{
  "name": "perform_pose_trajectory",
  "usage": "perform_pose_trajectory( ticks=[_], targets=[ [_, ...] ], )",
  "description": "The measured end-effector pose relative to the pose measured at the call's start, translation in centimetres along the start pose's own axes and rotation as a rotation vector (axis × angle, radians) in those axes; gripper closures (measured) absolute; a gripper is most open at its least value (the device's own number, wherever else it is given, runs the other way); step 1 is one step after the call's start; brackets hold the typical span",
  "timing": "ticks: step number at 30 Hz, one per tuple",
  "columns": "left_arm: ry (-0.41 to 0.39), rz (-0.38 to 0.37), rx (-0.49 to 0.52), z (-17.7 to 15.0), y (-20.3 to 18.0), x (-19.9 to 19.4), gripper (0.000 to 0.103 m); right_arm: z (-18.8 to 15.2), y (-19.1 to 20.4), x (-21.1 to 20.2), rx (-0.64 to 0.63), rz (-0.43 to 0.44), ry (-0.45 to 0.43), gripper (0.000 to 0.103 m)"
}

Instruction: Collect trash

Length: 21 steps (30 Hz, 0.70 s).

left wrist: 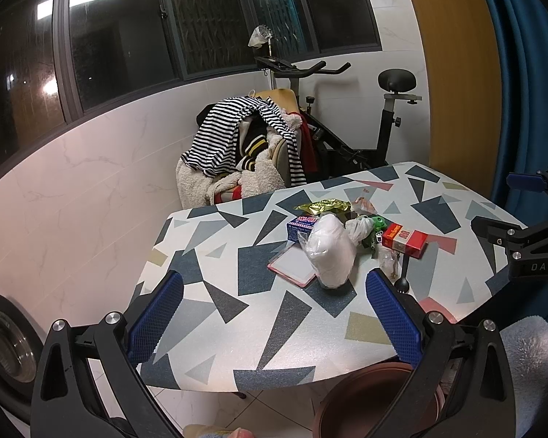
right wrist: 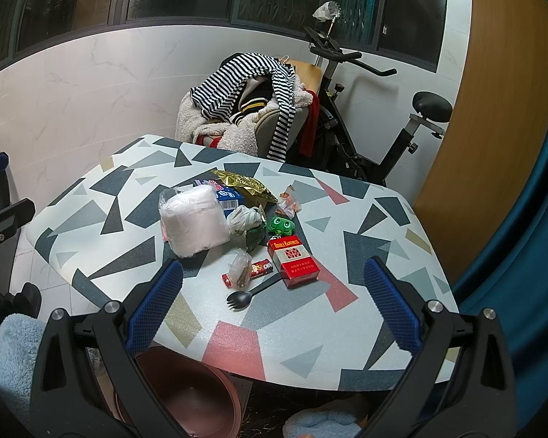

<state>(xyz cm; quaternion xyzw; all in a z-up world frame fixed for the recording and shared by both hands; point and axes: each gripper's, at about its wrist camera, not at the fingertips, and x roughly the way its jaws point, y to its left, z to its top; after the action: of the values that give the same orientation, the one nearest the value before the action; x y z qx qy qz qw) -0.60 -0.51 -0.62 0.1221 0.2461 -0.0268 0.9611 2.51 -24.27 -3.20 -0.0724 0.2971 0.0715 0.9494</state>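
A pile of items lies mid-table: a white bagged roll, a gold foil wrapper, a blue box, a crumpled white bag, a red cigarette pack, a small clear bag over a red tube, a black spork and a green frog toy. My right gripper hovers open over the near table edge, nothing between its fingers. My left gripper is open too, short of the white roll. A brown bin stands on the floor below the table edge.
The table has a patterned top of triangles. Behind it a chair heaped with striped clothes and an exercise bike stand by the tiled wall. A pink-edged card lies beside the roll. Blue curtain at right.
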Motion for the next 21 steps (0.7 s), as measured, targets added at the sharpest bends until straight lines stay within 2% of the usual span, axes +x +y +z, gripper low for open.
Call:
perform_pose_trajectory(
  ticks=[19,21],
  targets=[
    [0.018,-0.001,-0.022,-0.3,-0.08,0.17,0.005,-0.02,-0.1,-0.13,0.009,0.014,-0.008,0.006],
    [0.014,-0.031,-0.043,-0.56,0.44,0.53,0.005,0.05,-0.68,-0.44,0.027,0.028,-0.015,0.006]
  ],
)
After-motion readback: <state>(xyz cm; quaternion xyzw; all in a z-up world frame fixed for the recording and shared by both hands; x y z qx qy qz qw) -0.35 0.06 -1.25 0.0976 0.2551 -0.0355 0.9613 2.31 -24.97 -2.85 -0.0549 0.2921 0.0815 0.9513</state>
